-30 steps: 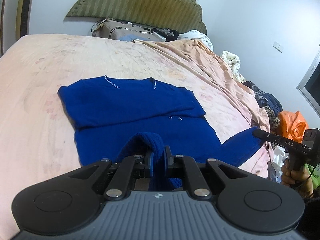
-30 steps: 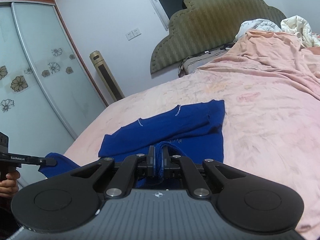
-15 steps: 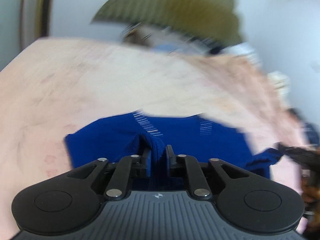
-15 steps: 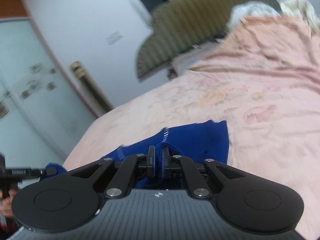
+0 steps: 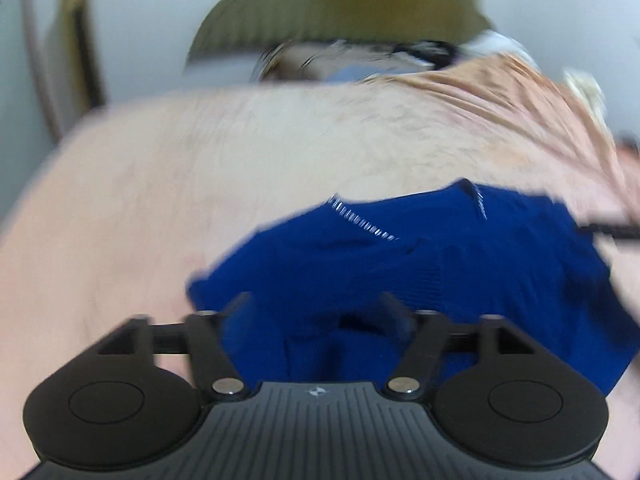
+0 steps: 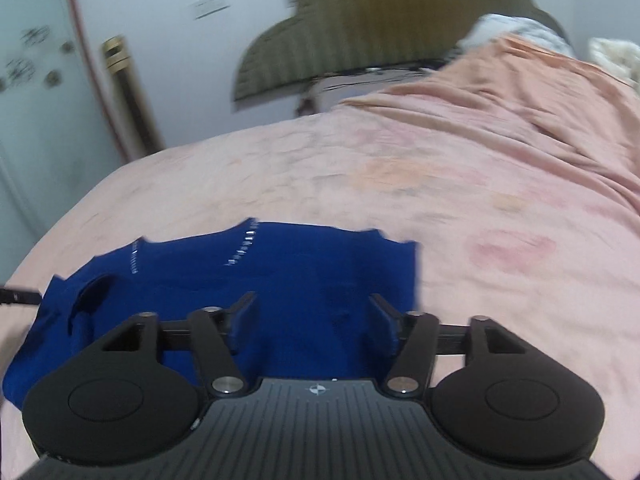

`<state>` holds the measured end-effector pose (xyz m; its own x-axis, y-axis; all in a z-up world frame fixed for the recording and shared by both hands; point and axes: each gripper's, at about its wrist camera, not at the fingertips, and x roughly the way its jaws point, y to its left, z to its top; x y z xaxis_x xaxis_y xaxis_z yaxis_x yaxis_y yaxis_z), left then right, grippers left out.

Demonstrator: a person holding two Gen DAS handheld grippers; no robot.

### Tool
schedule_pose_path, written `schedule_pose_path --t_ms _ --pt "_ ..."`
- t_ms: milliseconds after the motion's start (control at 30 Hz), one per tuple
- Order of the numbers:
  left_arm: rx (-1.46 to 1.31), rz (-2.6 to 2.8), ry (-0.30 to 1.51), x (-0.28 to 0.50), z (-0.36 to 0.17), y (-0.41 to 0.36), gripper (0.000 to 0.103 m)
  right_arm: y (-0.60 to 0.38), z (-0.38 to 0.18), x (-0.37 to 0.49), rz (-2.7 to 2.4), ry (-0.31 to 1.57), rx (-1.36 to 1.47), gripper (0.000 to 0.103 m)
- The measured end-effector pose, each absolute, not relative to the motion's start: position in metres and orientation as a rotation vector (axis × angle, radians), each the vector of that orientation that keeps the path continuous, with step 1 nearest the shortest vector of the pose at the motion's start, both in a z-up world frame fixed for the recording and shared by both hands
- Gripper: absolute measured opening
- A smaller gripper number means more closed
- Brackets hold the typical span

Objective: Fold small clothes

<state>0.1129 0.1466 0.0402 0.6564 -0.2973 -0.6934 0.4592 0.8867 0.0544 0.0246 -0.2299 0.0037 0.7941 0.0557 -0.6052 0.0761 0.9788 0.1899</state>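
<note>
A dark blue knit garment [image 5: 420, 272] lies folded on the pink bedsheet [image 5: 200, 168]; its neckline with white stitching points toward the headboard. My left gripper [image 5: 316, 312] is open, jaws wide apart just above the garment's near edge, holding nothing. In the right wrist view the same garment [image 6: 312, 264] lies flat, and my right gripper [image 6: 312, 312] is open over its near edge, empty. The tip of the other gripper shows at the left edge [image 6: 18, 296]. Both views are motion-blurred.
An olive padded headboard [image 6: 380, 20] stands at the far end of the bed. A rumpled peach blanket [image 6: 540, 92] covers the right side. A wardrobe with flower-patterned doors [image 6: 32, 80] stands to the left of the bed.
Both grippers carried the garment's lower hem forward toward the neckline, then opened and let go. The garment now lies doubled over.
</note>
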Motion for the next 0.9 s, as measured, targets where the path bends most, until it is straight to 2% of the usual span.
schedule_pose_path --t_ms 100,233,267,300,333,400,500,567,633,667,700,900 --pt "0.518 -0.485 0.590 0.088 0.037 0.122 0.076 -0.216 -0.005 0.048 -0.007 0.680 0.133 0.068" --pt "0.808 -0.579 0.484 0.066 0.016 0.099 0.076 -0.209 -0.015 0.071 0.004 0.711 0.084 0.066" --pt "0.860 -0.600 0.467 0.063 0.011 0.094 0.076 -0.208 -0.017 0.074 0.007 0.719 0.083 0.061" --pt "0.900 -0.623 0.451 0.060 0.007 0.089 0.076 -0.207 -0.019 0.077 0.008 0.726 0.079 0.051" --pt "0.936 -0.639 0.433 0.059 0.003 0.084 0.076 -0.205 -0.019 0.078 0.009 0.730 0.077 0.045" --pt "1.002 -0.628 0.403 0.064 -0.009 0.073 0.077 -0.205 -0.020 0.079 0.005 0.727 0.084 0.023" --pt "1.069 -0.609 0.421 0.081 -0.029 0.062 0.077 -0.207 -0.019 0.077 -0.007 0.719 0.101 0.011" --pt "1.055 -0.622 0.407 0.085 -0.032 0.062 0.075 -0.209 -0.019 0.075 -0.013 0.712 0.118 0.009" --pt "0.999 -0.637 0.426 0.087 -0.023 0.064 0.048 -0.210 -0.018 0.073 -0.023 0.701 0.124 0.008" --pt "0.942 -0.660 0.468 0.089 -0.017 0.067 0.019 -0.210 -0.018 0.072 -0.028 0.695 0.125 0.008" --pt "0.881 -0.668 0.500 0.092 -0.010 0.071 0.010 -0.210 -0.017 0.070 -0.031 0.686 0.129 0.007" --pt "0.509 -0.621 0.578 0.131 0.028 0.103 0.008 -0.213 -0.001 0.058 -0.031 0.613 0.172 0.006"
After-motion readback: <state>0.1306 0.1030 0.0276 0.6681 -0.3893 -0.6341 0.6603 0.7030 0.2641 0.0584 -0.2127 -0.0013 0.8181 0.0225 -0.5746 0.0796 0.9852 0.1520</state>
